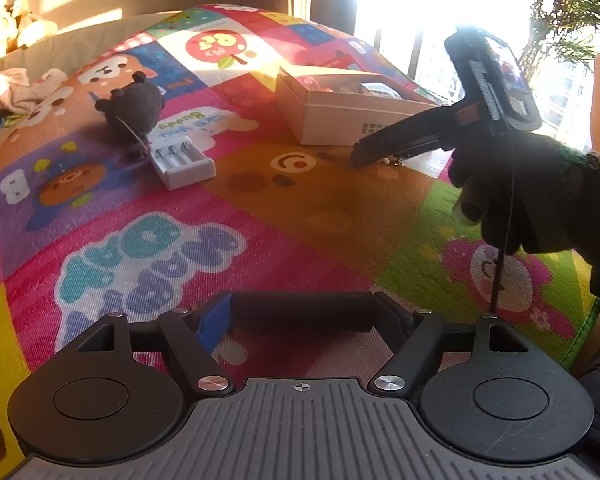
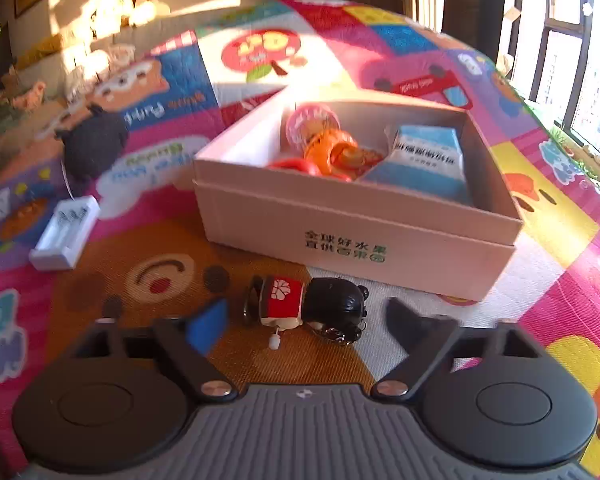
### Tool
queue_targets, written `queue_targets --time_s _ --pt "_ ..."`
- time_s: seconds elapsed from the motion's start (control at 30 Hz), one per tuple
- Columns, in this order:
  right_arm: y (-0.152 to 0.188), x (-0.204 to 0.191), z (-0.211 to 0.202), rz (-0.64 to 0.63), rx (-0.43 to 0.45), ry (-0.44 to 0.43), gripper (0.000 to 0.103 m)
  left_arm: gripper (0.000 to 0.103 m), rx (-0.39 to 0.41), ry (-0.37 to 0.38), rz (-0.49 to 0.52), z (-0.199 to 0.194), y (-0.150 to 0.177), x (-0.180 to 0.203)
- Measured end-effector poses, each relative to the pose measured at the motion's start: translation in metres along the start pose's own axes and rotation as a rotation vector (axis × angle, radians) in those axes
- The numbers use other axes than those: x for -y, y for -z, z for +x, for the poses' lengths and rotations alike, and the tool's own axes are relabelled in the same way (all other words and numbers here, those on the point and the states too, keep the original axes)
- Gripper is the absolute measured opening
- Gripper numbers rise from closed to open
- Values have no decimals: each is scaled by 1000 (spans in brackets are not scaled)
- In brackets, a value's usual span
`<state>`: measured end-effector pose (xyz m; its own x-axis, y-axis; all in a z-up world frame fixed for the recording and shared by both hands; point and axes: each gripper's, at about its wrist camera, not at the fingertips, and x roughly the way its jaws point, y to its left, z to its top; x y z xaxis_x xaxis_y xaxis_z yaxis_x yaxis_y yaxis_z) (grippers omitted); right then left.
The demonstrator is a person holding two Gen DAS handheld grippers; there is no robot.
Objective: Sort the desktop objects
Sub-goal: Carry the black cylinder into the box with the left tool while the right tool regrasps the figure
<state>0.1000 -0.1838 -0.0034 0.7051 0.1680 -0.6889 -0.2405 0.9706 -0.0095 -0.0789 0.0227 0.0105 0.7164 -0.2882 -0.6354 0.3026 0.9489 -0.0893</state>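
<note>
doll (image 2: pixel 312 308) lying flat, lower centre of right view, just before box (image 2: pixel 356 240) | right gripper (image 2: pixel 300 322) jaws spread, flanking doll | left gripper (image 1: pixel 300 316) jaws spread, empty | risk: keyring end may snag or round head slip; charger (image 1: pixel 182 162) and plush (image 1: pixel 134 106) unsorted, upper left

Sunlit home: cartoon play mat (image 1: pixel 300 208), sofa (image 1: pixel 60 48).
</note>
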Motion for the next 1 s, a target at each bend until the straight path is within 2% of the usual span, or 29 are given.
queue_targets --time_s 0.07,0.17,0.3,0.5,0.6,0.67,0.77,0.87,1.0 --pt "1 1 -2 10 1 -6 66 86 -1 1 2 -1 1 0" --pt "7 3 -21 -4 31 -25 66 88 -8 -3 9 0 1 2" --pt "17 11 -58 -23 34 -100 66 88 -15 -16 23 3 0 6" --pt "42 13 -109 -131 -11 -214 66 80 -24 -52 79 7 -1 14" --pt "54 10 -128 -195 -28 -245 66 80 -32 -58 82 10 -5 15" --pt "60 9 -140 -217 -26 -265 66 80 -24 -34 92 9 -12 19" --pt "63 10 -156 -252 23 -252 66 80 47 -15 166 4 -37 31" --pt "52 21 -175 -239 121 -226 66 80 145 -6 225 6 -74 38" --pt "29 46 -193 -192 256 -151 66 80 287 -22 272 29 -131 49"
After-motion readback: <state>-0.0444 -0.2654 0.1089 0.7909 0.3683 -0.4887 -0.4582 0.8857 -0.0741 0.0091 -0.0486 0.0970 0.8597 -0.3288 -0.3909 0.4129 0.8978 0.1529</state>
